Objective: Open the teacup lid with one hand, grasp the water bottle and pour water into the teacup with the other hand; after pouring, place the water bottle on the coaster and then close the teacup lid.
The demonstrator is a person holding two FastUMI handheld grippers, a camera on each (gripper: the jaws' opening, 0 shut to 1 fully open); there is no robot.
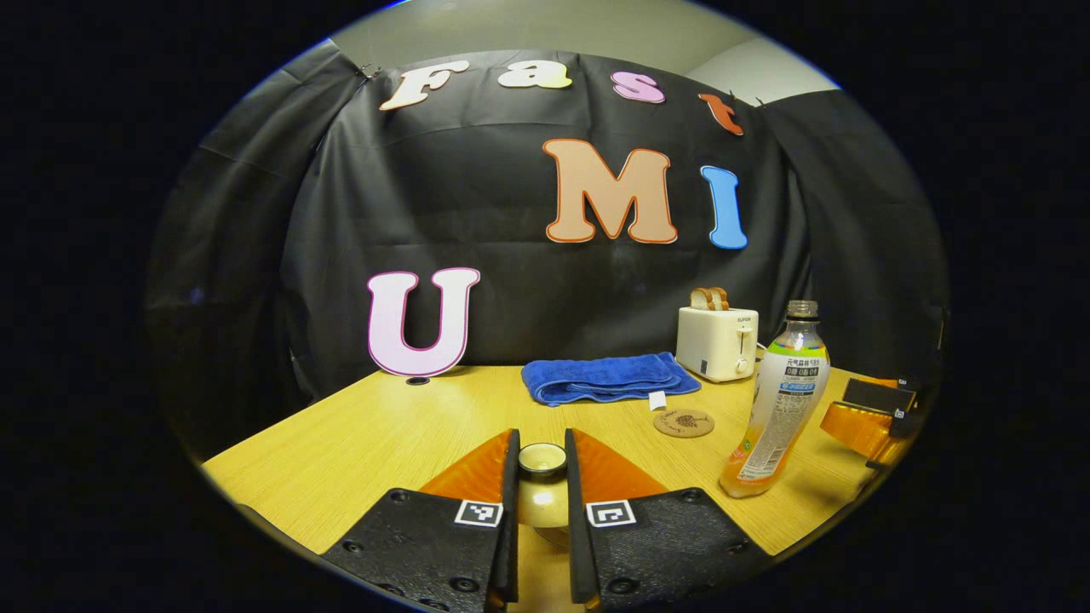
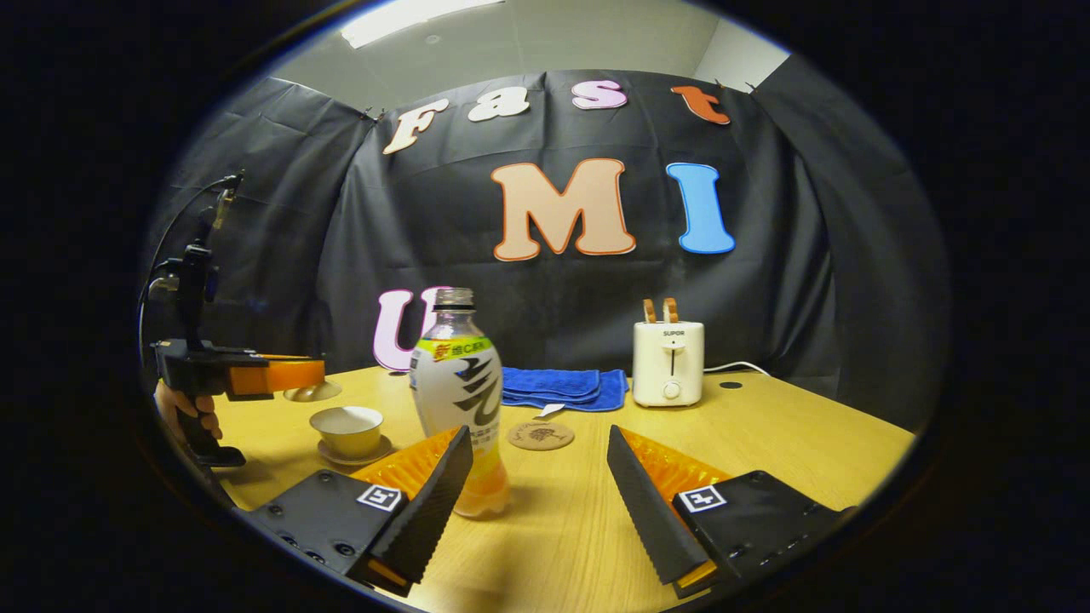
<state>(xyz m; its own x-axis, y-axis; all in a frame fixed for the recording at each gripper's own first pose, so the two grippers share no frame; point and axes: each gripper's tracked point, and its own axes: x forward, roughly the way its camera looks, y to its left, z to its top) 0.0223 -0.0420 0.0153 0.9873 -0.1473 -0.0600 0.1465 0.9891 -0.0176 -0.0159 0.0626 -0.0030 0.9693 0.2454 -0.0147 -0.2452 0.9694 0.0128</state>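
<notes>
The table (image 2: 766, 443) looks like smooth yellow wood with thin lines in it. The bottle (image 2: 460, 400) is clear shiny plastic with a glossy label, and the towel (image 1: 605, 377) is soft fluffy cloth. The toaster (image 2: 668, 362) is smooth plastic, the cup (image 2: 347, 428) shiny.

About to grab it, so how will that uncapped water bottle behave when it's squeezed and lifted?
The water bottle looks thin-walled, so it may dent. Liquid fills only its base, so probably light. Tall, narrow and uncapped, it could tip or spill if nudged.
</notes>
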